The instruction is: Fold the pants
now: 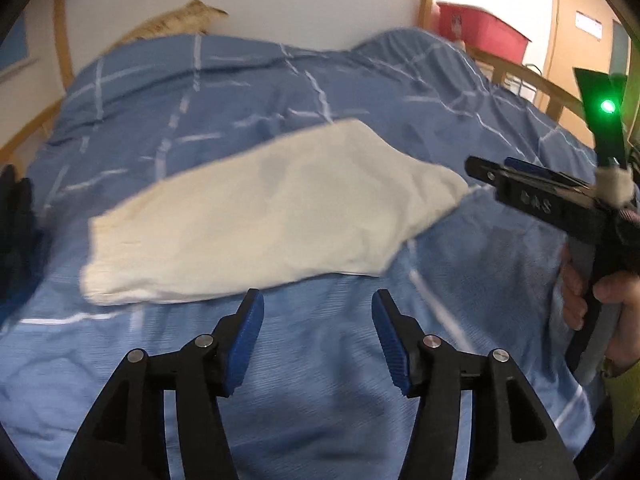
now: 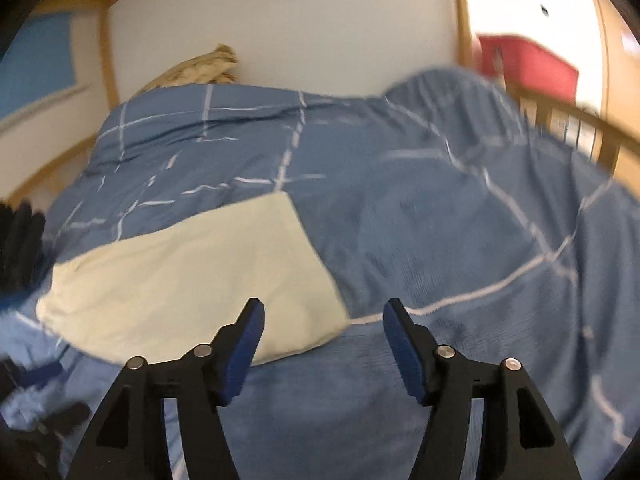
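Observation:
The cream pants [image 1: 256, 216] lie folded into a long flat bundle on the blue checked duvet [image 1: 320, 360]. In the right wrist view the pants [image 2: 188, 284] lie left of centre. My left gripper [image 1: 318, 316] is open and empty, just short of the pants' near edge. My right gripper [image 2: 323, 322] is open and empty, over the pants' near right corner. In the left wrist view the right gripper [image 1: 480, 170] shows side-on, just off the pants' right tip, held by a hand [image 1: 616, 308].
A tan pillow [image 1: 176, 24] lies at the head of the bed against the white wall. A wooden bed rail [image 1: 532, 80] curves along the right. A red box [image 1: 480, 28] stands beyond it. Dark objects [image 1: 16, 232] sit at the left edge.

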The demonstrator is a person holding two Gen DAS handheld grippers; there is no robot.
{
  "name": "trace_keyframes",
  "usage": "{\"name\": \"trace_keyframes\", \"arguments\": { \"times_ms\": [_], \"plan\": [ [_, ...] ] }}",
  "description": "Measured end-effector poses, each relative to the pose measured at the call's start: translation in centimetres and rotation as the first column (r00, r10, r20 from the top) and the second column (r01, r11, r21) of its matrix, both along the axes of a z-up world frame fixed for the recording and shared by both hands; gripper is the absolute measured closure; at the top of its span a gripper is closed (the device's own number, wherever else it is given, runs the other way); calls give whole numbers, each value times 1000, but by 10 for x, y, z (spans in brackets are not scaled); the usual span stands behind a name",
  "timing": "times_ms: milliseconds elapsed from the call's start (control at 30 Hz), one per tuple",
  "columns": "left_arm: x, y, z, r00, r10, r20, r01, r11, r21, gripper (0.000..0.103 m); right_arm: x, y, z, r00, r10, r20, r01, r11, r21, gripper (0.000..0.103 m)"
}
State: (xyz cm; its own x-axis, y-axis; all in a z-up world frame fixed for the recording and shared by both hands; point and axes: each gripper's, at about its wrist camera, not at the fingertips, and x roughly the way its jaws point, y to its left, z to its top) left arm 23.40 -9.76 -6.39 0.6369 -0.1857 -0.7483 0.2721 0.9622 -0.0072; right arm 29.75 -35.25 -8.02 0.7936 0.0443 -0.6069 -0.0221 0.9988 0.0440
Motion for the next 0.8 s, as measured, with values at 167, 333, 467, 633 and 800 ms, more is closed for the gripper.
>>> {"name": "trace_keyframes", "arguments": {
  "times_ms": [167,333,467,633,800],
  "plan": [
    [-12,70,17,997,71,39,-69,997,-36,48,-26,59,32,993,104,61,-101,993,-58,40],
    [-9,141,17,988,141,57,-139,990,-38,48,-32,127,48,975,211,67,-204,974,-100,40],
    [-3,179,17,983,160,90,-156,986,-52,48,-30,172,51,963,263,57,-253,958,-134,40],
    [24,205,11,991,100,88,-93,992,-84,48,-21,222,46,951,308,33,-300,942,-153,40],
    [57,224,-6,996,81,50,-71,983,-171,52,-12,255,35,942,334,22,-323,927,-192,40]
  ]
}}
